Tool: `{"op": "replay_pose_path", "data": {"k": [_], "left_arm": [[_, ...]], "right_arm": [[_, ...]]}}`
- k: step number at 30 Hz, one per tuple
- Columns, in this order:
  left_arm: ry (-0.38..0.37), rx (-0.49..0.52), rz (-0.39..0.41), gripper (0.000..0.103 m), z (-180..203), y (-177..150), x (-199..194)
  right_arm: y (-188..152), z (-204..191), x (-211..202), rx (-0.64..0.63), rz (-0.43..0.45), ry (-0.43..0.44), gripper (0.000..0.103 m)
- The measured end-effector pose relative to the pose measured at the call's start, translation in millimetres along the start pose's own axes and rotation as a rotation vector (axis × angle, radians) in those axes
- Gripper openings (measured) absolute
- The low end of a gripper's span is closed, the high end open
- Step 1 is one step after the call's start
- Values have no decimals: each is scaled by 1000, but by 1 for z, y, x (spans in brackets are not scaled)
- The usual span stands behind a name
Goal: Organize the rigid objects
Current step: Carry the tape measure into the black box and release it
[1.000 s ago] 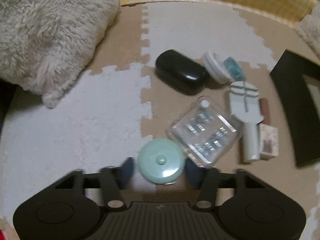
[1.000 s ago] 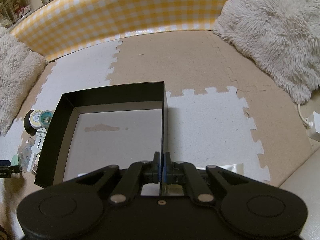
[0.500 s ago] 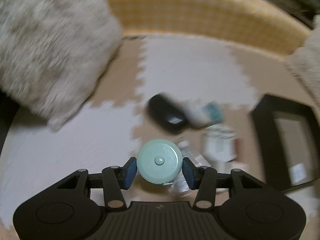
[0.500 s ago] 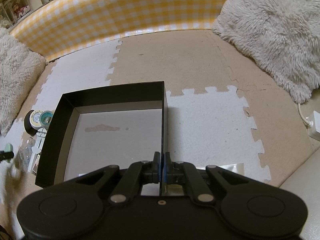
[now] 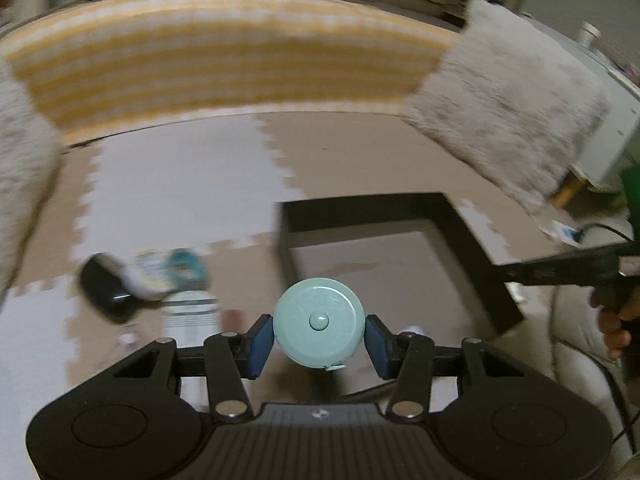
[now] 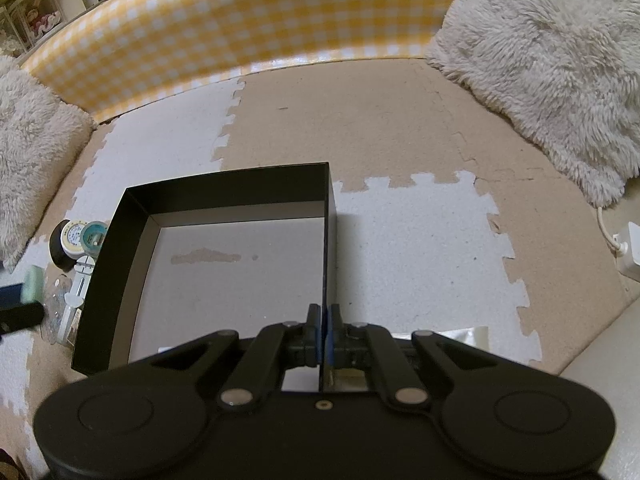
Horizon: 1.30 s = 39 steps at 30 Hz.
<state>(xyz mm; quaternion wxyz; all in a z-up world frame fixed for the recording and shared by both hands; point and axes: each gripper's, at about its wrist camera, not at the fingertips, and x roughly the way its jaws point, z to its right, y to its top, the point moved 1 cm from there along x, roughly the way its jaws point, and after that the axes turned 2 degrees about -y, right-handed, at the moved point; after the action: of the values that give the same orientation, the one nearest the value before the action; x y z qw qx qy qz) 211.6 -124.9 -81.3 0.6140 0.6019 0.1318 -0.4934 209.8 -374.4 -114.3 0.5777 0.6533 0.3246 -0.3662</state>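
Observation:
My left gripper (image 5: pixel 319 334) is shut on a round mint-green tape measure (image 5: pixel 319 322) and holds it in the air, near the left wall of the black box (image 5: pixel 472 240). My right gripper (image 6: pixel 323 320) is shut on the right wall of the black box (image 6: pixel 329 248), whose grey floor is bare. The left gripper with the tape measure also shows at the left edge of the right wrist view (image 6: pixel 28 288). Other items lie on the mat left of the box: a black case (image 5: pixel 106 288), tape rolls (image 5: pixel 172 270) and a white tool (image 6: pixel 78 284).
Fluffy cushions lie at the left (image 6: pixel 28 152) and right (image 6: pixel 552 60). A yellow checked wall (image 6: pixel 248 28) bounds the mat at the back. A white plug and cord (image 6: pixel 624 244) lie at the right. A shiny packet (image 6: pixel 460 336) lies right of my right gripper.
My left gripper lifted the tape measure off the mat and swung right toward the black box. My right gripper has stayed on the box wall.

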Motion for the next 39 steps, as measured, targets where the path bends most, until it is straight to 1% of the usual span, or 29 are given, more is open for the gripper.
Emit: {"op": "replay_pose_path", "data": {"k": [4,7,11,18,22,23,25,28,31,34,39], "left_arm": [[-57,18,-18,50,27,2,23],[-112,0,-15,50,43,6,37],[-161,-13,-15,50,58,10,55],[-193,26,-61,50,82,10,86],[-201,-21,-93,52,85,10,99],[-205,-33,-98,54,84,11,101],[-202,-39,-92,72,85,12,101],[-201,-15,-90,80,85,13,96],[-180,8,-94,85,83,12,91],[-162,34,-99,95,81,9,87],[-135,82,-97,101,80,3,77]], "right_arm": [[1,1,0,11,-3,8,3],[1,3,1,22,-7,13,3],[3,4,1,30,-16,18,4],[5,9,2,56,-32,38,4],[6,10,2,61,-34,44,4],[5,10,2,61,-35,45,4],[6,11,3,63,-36,48,4],[6,11,3,65,-38,53,4],[7,12,3,64,-38,52,4],[6,12,2,62,-38,51,4],[6,12,2,60,-37,50,4]]}}
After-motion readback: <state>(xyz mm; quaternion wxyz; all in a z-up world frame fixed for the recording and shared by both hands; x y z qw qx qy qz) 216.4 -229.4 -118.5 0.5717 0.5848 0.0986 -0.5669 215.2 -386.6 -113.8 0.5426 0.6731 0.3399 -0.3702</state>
